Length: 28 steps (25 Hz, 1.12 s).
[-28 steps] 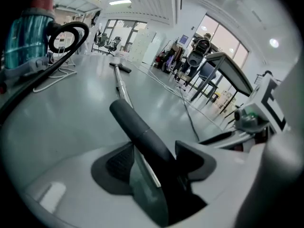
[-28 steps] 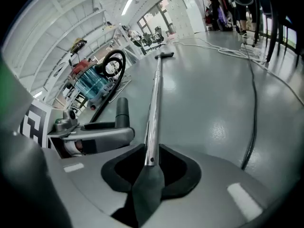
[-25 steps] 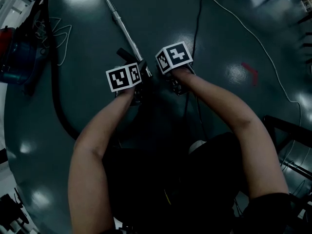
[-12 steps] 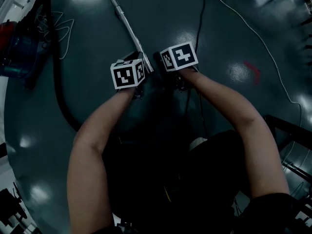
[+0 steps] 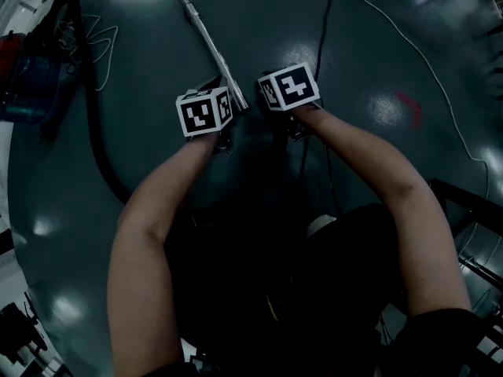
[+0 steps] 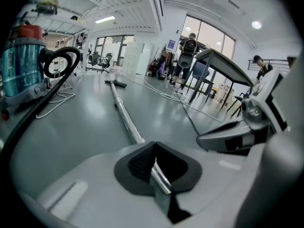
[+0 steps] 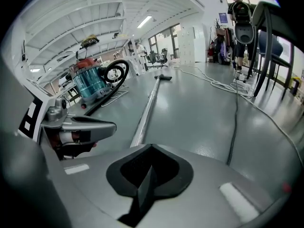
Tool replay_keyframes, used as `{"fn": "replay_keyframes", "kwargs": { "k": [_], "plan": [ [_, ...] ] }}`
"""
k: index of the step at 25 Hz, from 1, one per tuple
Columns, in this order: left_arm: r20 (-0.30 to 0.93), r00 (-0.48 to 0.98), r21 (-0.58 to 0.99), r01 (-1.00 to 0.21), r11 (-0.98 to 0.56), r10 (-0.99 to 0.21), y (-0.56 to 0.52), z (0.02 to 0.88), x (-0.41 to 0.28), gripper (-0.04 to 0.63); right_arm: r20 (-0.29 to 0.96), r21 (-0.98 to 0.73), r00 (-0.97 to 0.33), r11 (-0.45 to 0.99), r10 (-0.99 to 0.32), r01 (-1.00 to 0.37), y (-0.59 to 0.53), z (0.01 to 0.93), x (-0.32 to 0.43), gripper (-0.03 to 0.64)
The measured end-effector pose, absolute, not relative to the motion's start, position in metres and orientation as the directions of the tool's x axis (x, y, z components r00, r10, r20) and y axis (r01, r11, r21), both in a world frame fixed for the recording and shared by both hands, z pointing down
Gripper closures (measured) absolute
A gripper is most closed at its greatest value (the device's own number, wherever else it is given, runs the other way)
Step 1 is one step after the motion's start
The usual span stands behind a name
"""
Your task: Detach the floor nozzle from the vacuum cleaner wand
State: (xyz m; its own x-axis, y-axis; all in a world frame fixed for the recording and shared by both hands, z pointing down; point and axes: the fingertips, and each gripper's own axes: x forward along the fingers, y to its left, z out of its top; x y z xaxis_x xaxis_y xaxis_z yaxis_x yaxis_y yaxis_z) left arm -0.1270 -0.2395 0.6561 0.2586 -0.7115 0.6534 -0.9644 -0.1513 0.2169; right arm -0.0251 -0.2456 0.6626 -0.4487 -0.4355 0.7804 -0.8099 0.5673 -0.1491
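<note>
The left gripper [image 6: 156, 172] has just clamped the wand [image 6: 124, 120] on the floor, likely to brace it; the right gripper [image 7: 145, 182] sits alongside, jaws together, seemingly empty.

place: open lab hall | cues: glossy grey floor [image 6: 85, 122], loose cables [image 7: 222, 86], office chairs [image 6: 101, 60], lockers [image 6: 134, 57], tall windows [image 6: 211, 34]

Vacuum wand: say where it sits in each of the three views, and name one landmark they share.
Head view: the wand slants from the top edge, left of centre, down to mid-picture.
Left gripper view: the wand lies at centre, running away across the floor.
Right gripper view: the wand lies just left of centre, receding across the floor.
Shared landmark: the blue canister vacuum, left of the wand in all three.
</note>
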Motion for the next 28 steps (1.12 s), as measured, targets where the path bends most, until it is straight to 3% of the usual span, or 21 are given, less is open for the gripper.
{"fn": "replay_keyframes", "kwargs": {
  "k": [28],
  "plan": [
    [0.691,0.260,0.220,-0.964,-0.146,-0.674,-0.235,0.668,-0.130,0.588,0.768,-0.127,-0.455,0.589,-0.451,-0.798,-0.251,0.657,-0.033,0.621]
  ]
}}
